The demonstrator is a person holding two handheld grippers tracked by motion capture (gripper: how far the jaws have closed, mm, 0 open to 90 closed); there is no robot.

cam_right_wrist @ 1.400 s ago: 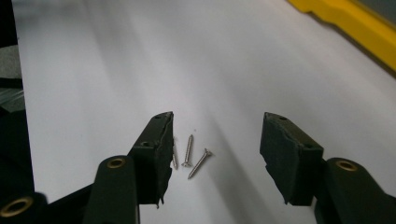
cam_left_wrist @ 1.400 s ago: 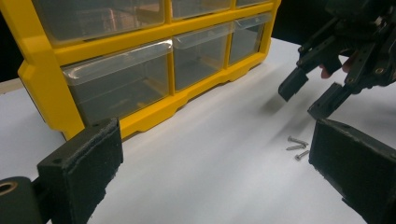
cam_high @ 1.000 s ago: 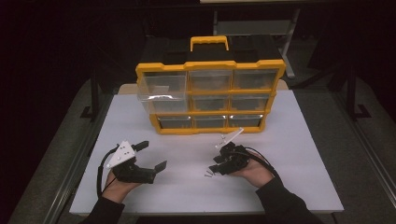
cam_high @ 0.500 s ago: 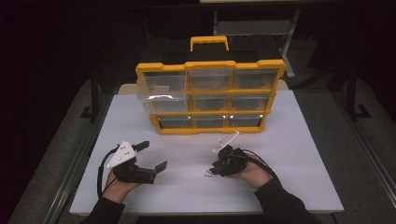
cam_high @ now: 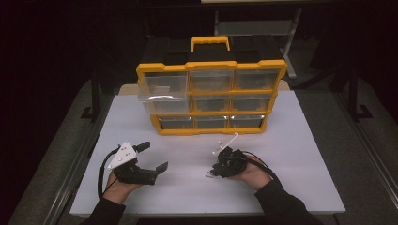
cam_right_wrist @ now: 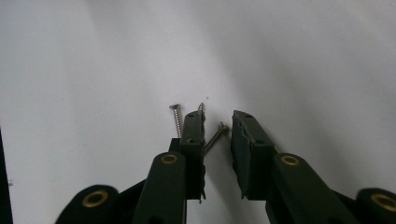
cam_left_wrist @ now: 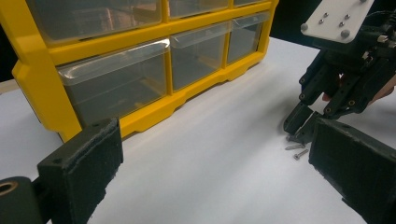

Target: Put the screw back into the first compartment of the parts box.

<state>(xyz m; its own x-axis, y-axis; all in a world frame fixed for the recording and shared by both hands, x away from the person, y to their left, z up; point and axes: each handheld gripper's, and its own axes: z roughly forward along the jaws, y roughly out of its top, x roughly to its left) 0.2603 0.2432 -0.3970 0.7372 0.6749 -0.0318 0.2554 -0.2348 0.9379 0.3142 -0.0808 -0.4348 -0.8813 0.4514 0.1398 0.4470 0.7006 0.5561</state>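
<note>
Three small screws [cam_right_wrist: 176, 119] lie on the white table [cam_high: 291, 154] in front of a yellow drawer organizer [cam_high: 211, 65]. My right gripper [cam_right_wrist: 218, 119] points down at them, and its jaws have just been closing. One screw [cam_right_wrist: 217, 135] lies between the jaws with a gap on either side, untouched by the pads. The high view shows this gripper [cam_high: 211, 171] at the front centre-right. My left gripper [cam_high: 155, 157] rests at the front left, wide open and empty. In the left gripper view, the right gripper [cam_left_wrist: 301, 128] stands over the screws [cam_left_wrist: 296, 149].
The organizer [cam_left_wrist: 154, 109] has clear drawers in three rows. Its top-left drawer [cam_high: 162, 91] is pulled out toward me. Dark floor and a metal frame surround the table, whose edges fall off at left and right.
The right gripper's jaws have narrowed around the screws and the hand has shifted slightly. The left gripper has stayed put.
</note>
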